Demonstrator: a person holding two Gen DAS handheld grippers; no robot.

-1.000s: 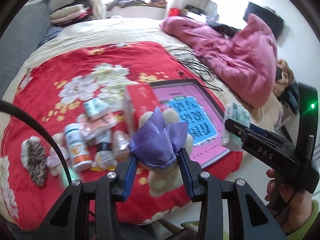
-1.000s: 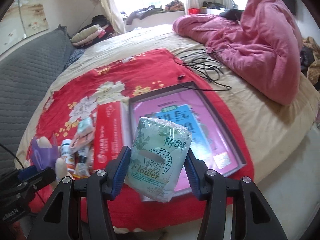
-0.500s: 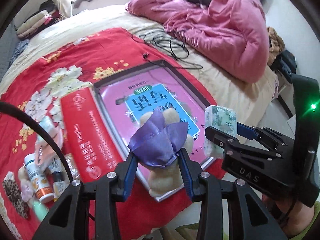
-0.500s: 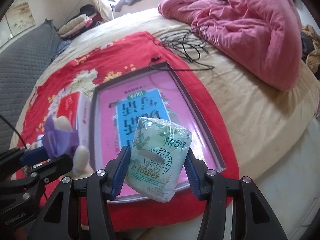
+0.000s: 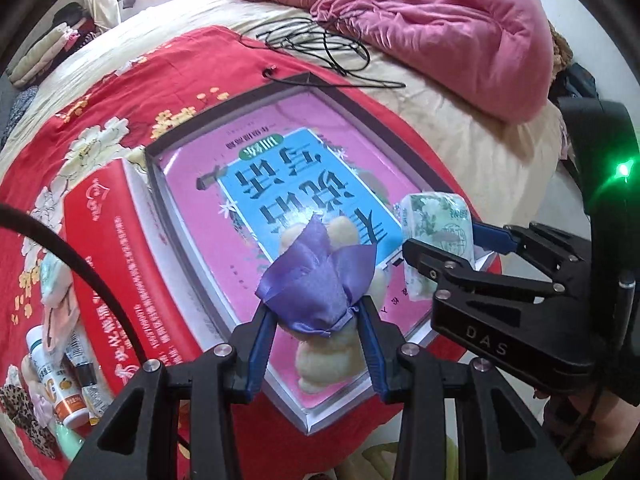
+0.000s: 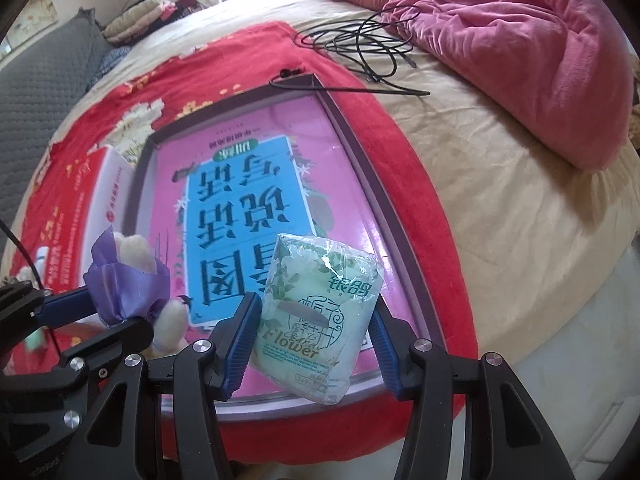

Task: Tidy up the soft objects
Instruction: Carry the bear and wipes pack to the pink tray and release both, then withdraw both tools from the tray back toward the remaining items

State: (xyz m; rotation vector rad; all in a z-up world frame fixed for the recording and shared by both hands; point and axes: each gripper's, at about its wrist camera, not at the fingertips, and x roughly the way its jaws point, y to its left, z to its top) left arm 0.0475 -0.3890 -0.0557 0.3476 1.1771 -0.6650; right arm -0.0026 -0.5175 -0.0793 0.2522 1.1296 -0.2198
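My left gripper (image 5: 316,332) is shut on a small cream plush toy (image 5: 326,356) with a big purple ribbon bow (image 5: 316,280). It hangs above the near part of a shallow pink box (image 5: 288,184) with a grey rim and a blue label. My right gripper (image 6: 310,338) is shut on a green flower-print tissue pack (image 6: 316,312), also above the box's near edge. In the left wrist view the tissue pack (image 5: 436,232) and the right gripper (image 5: 448,254) show at the right. In the right wrist view the plush toy (image 6: 132,276) shows at the left.
The box lies on a red floral blanket (image 5: 92,92) on a bed. A red carton (image 5: 120,264) lies left of it, with bottles (image 5: 56,384) and small packs beyond. Black cables (image 6: 368,44) and a pink quilt (image 6: 520,52) lie farther back. The bed's edge is close.
Both grippers have moved right and down from above the pile of small items to above the pink box, each still holding its object. The box now looks larger and nearer.
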